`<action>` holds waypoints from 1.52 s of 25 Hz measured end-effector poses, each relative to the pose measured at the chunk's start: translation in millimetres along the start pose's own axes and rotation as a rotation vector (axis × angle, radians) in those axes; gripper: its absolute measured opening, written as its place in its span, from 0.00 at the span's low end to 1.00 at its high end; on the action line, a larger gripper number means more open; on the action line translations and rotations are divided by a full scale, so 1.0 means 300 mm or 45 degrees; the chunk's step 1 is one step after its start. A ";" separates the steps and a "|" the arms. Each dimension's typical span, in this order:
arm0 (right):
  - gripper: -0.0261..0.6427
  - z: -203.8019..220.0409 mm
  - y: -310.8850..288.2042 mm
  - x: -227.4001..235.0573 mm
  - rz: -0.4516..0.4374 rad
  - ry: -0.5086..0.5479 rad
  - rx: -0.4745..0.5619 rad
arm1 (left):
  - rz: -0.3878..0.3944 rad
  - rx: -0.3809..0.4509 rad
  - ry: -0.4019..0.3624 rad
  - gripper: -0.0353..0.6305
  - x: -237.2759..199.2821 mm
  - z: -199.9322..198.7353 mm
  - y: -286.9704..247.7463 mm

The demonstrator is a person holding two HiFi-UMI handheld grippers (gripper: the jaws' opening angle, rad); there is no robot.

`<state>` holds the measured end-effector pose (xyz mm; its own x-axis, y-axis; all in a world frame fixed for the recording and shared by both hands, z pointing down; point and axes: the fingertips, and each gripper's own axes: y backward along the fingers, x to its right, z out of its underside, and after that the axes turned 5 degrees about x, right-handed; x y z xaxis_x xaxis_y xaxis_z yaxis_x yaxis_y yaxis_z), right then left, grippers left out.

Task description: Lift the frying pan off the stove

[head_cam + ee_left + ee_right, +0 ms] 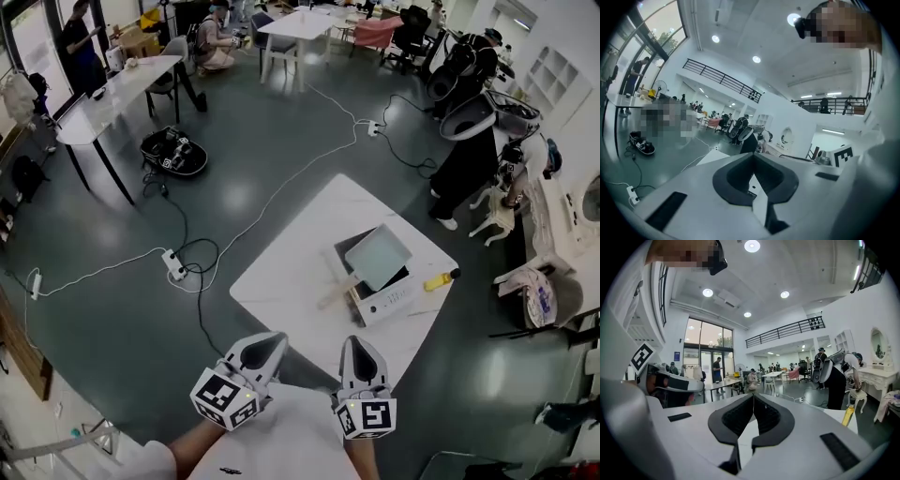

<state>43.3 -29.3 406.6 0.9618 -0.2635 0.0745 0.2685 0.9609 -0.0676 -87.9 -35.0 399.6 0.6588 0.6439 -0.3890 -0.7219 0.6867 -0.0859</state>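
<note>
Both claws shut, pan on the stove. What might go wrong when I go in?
Both the left claw and right claw are shut; reaching the handle that way would likely just push the pan across the stove. The yellow bottle sits close beside the stove and might get knocked.

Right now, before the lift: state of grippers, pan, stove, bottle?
left gripper: shut, empty, short of the pan.
right gripper: shut, empty, short of the pan.
frying pan: on the stove, untouched, wooden handle toward the person.
stove: on the table; lit or not, cannot tell.
yellow bottle: upright, beside the stove.
</note>
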 end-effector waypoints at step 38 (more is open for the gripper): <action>0.17 0.315 -0.255 0.321 0.076 -0.537 -0.122 | 0.103 -0.308 0.011 0.06 -0.125 0.247 -0.423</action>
<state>110.1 -120.2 512.9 0.8750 -0.1305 0.4661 0.2358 0.9560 -0.1748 -5.3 -121.5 493.0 0.5960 0.6896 -0.4113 -0.8023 0.5318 -0.2709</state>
